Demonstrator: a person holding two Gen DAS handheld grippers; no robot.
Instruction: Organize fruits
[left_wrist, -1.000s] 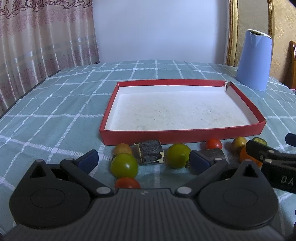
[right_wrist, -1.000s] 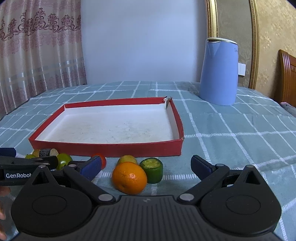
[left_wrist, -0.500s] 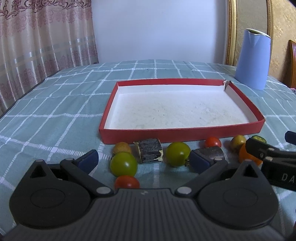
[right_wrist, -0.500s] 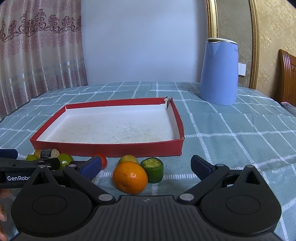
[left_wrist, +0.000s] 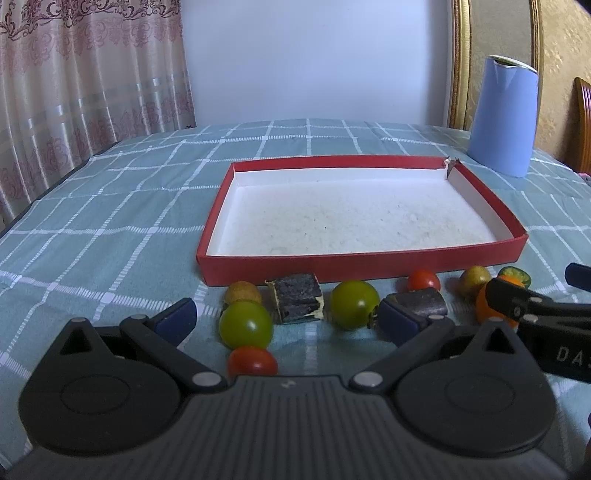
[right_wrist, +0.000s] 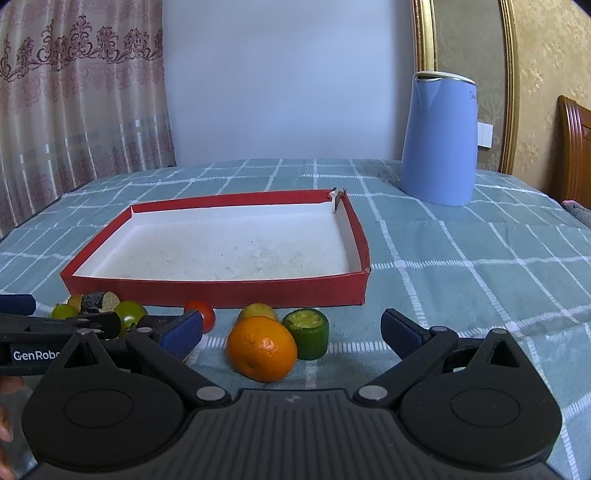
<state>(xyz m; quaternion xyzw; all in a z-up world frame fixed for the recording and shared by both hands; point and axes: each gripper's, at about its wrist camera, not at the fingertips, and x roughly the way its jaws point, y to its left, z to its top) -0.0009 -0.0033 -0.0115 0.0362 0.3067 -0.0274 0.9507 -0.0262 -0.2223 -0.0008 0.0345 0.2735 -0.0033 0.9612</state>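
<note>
The red tray (right_wrist: 221, 293) lies flat, long axis left to right.

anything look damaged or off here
The red tray's far right corner is torn, with a ragged flap sticking up. Two dark block-like pieces sit in the fruit row and don't look like whole fruit.

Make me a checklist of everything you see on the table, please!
Surface: teal checked tablecloth.
Job's things: red tray, nothing in it; orange, cut green fruit, green tomatoes, red tomatoes and dark chunks lie on the cloth in front of it.
Clutter: blue jug.
Grippers: left tool open; right tool open around the orange.
Cables: nothing seen.
Surroundings: curtain, white wall.
</note>
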